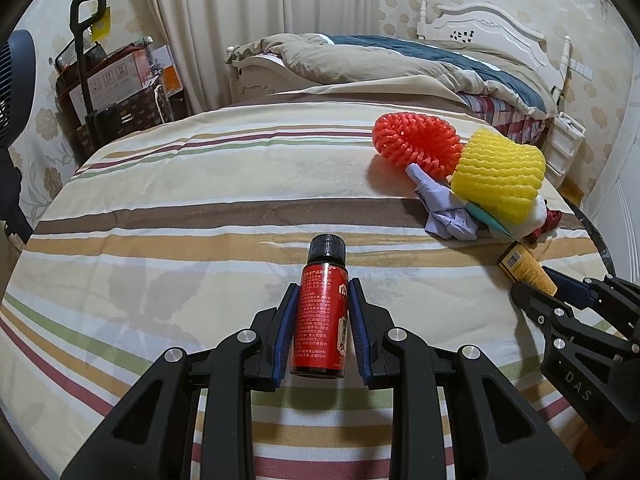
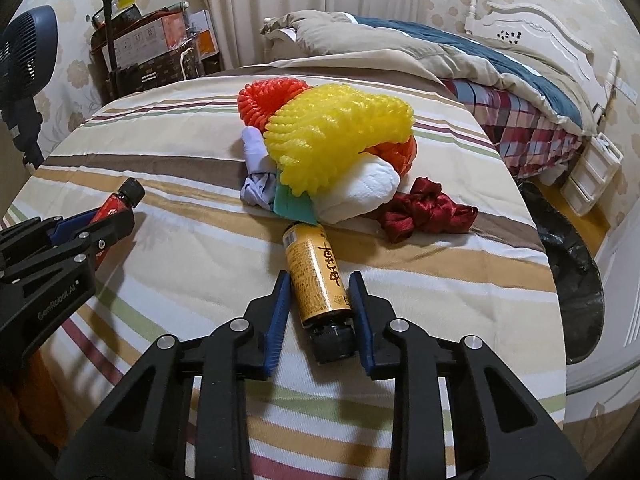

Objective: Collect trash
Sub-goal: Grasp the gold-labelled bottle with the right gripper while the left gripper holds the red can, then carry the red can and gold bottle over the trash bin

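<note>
Gripping one red bottle in left gripper, right gripper clamping one yellow bottle, two foam nets nearby.

**Where things lie on the table**

2 bottles lie on the striped cloth, well apart. The left one sits between the fingers of the left gripper, cap pointing away. The right one lies between the fingers of the right gripper, cap toward the camera.

Just behind the right bottle is a heap: a foam net on top, a second net behind it, a crumpled glove at its left, a ribbon at its right. The bed stands behind the table.
</note>
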### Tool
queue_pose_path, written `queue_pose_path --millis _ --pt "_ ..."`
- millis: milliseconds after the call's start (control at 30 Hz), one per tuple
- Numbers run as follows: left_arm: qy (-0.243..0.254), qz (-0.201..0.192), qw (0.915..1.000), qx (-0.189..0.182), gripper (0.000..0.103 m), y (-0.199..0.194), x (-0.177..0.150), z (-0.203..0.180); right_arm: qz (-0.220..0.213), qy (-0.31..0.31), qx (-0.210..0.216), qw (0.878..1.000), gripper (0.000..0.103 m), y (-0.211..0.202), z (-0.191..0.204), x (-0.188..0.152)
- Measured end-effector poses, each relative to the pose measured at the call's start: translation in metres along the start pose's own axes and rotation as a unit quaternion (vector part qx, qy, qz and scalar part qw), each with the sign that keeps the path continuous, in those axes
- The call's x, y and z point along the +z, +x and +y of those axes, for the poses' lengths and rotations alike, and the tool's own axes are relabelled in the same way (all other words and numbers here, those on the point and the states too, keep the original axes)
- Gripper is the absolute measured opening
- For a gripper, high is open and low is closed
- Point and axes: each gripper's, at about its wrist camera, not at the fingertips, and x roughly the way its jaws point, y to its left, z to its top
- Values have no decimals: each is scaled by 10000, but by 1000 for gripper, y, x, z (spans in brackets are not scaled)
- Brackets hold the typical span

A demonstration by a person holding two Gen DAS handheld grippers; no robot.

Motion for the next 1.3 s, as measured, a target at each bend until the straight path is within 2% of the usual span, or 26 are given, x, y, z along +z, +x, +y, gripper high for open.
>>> queue_pose_path --millis 333,767,1067,1300 --pt "-62 -68 9999 -49 28 -6 -3 -4 -96 250 94 9996 24 -12 -10 -9" --pt "25 -189 9993 -332 28 -18 -1 -22 -309 637 -80 9975 24 -31 -41 -17" --pt "354 -454 9959 -692 28 -33 12 -59 -574 930 -284 9936 24 -49 -73 -14" --pt "684 -656 9898 -1065 28 -38 34 -107 -786 1264 -614 9869 24 -60 -115 -10"
